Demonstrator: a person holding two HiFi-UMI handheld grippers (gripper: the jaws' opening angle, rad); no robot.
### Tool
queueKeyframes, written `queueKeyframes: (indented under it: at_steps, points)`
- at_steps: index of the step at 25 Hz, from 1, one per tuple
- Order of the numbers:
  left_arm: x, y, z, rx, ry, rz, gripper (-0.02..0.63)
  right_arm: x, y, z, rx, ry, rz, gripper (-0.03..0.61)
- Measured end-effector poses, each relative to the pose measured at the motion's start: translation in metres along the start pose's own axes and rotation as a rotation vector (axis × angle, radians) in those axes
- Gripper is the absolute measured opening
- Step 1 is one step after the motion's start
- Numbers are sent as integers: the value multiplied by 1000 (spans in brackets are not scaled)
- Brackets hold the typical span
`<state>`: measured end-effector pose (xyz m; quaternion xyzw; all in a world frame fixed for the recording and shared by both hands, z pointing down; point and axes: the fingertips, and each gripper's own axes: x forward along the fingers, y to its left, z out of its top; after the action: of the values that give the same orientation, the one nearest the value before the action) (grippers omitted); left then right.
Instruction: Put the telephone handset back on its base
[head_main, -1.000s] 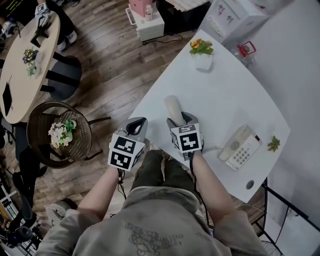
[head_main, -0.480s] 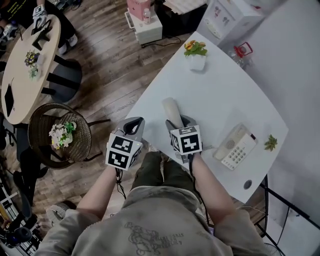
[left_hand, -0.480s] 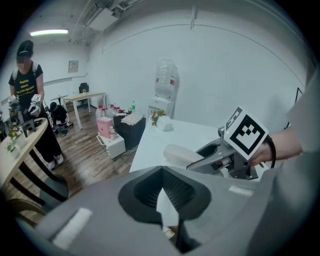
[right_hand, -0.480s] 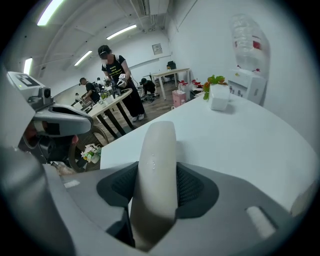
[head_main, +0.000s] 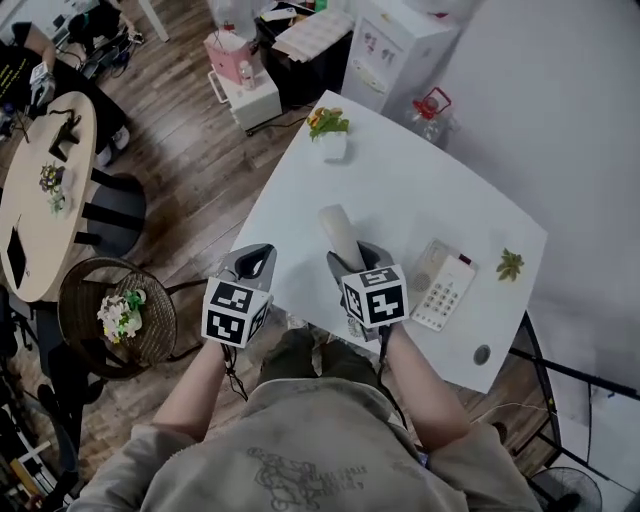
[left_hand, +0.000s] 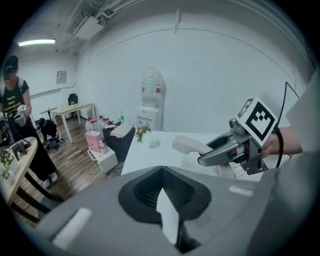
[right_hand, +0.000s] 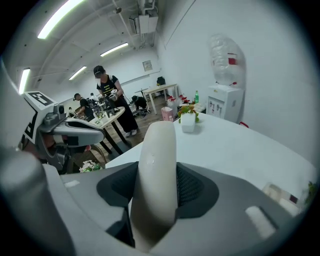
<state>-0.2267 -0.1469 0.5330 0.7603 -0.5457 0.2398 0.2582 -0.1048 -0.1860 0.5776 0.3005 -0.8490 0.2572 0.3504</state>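
Handset (head_main: 338, 232) sits between the jaws of the right gripper (head_main: 350, 255), which have just been closing and now press on its two sides. It is held over the white table (head_main: 400, 170), beside the telephone base (head_main: 440, 285) but apart from it. The left gripper (head_main: 253, 262), near the table's edge, has its jaws together, with nothing between them.

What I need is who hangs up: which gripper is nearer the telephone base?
Right. The right gripper, holding the handset, is just left of the base; the left gripper is farther left.
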Motion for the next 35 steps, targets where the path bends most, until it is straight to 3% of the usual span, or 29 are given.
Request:
queueKeyframes:
  at_steps: [8, 16, 25, 35]
  points:
    - [21, -50, 46, 106, -26, -90, 0, -52, -44, -5, 115, -77, -88, 239]
    - [58, -110, 66, 191, -22, -204, 0, -86, -102, -47, 336, -127, -243, 239]
    - [90, -165, 58, 249, 25, -325, 0, -105, -149, -102, 521, -133, -397, 239]
    - [112, -183, 44, 284, 72, -364, 0, -98, -174, -133, 643, -130, -480, 241]
